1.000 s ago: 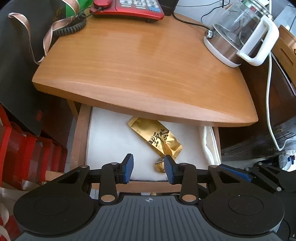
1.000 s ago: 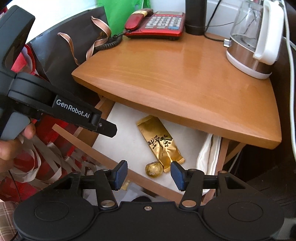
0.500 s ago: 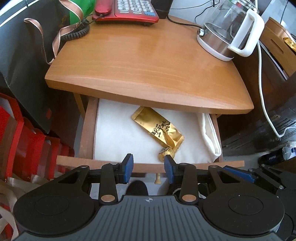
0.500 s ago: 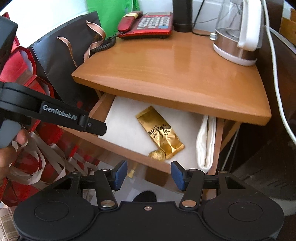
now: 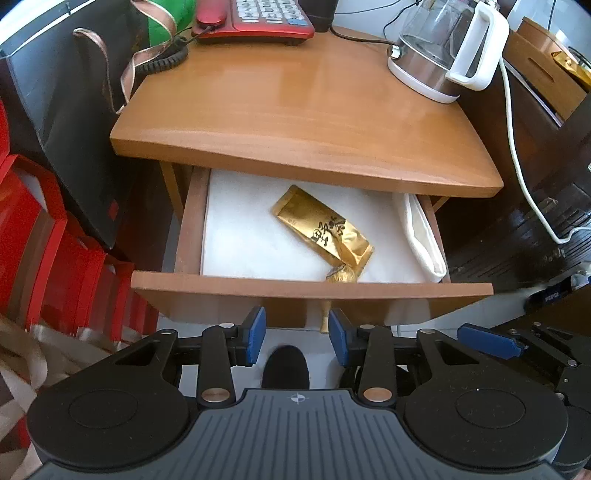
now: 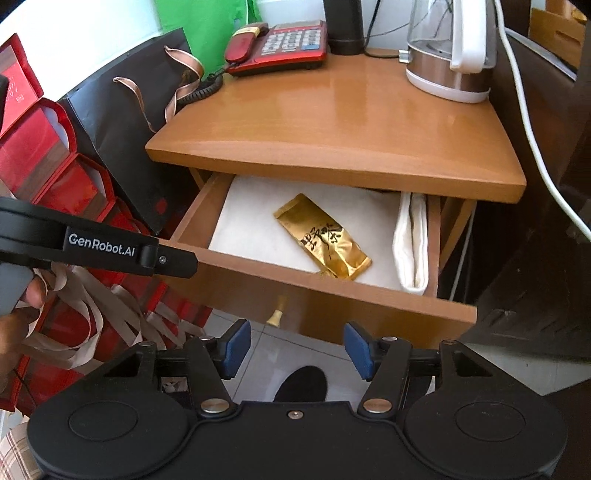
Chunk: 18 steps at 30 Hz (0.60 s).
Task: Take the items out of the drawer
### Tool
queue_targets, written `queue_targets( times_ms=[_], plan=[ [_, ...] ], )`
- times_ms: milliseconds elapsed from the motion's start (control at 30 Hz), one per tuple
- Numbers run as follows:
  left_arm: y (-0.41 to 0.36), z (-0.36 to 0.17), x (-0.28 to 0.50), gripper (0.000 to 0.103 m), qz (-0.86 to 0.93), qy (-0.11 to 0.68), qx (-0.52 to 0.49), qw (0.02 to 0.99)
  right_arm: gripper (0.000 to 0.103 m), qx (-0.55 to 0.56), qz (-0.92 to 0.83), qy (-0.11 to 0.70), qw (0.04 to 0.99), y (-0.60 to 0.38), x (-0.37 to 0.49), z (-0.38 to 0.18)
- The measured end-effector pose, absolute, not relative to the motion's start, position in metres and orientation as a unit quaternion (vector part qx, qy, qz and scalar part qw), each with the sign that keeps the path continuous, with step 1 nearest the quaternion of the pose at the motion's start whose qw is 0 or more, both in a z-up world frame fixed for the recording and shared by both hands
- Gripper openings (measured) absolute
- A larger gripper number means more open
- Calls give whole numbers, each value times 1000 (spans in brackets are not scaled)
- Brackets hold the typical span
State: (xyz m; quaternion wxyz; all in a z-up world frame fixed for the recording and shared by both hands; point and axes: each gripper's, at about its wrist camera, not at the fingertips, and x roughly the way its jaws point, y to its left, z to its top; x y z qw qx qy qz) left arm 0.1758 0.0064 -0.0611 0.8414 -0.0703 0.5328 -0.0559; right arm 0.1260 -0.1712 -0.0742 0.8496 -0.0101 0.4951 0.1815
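While both grippers — left gripper [image 5: 297, 336], right gripper [image 6: 297, 349] — gape empty, the crinkly gold foil packet [image 5: 323, 227] could slip — the small gold ball [image 5: 341, 275] hides behind the near wooden drawer front [image 5: 310, 290].

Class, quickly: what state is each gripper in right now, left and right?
Left gripper: open, holding nothing.
Right gripper: open, holding nothing; its jaws have just been opening, with nothing between them.

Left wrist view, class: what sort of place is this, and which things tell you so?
Probably a home or hotel room corner: a wooden side table carries a red telephone and an electric kettle, with gift bags stacked beside it.
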Motion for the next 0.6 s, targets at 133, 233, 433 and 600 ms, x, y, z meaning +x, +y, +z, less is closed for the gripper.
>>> queue_targets(
  times_ms=[133,233,433,600],
  plan=[
    [6,-63,166,40,-54,532,-72,842,56,-6,168,498,851,-172,118,-75],
    [6,-64,160,40,-54,533,-76,841,56,0,156,501,851,-173,114,-77],
    [5,-67,147,40,-46,531,-72,843,59,7,133,504,854,-175,104,-80],
    [6,-67,138,42,-36,529,-74,845,60,15,122,503,855,-176,95,-80]
  ],
)
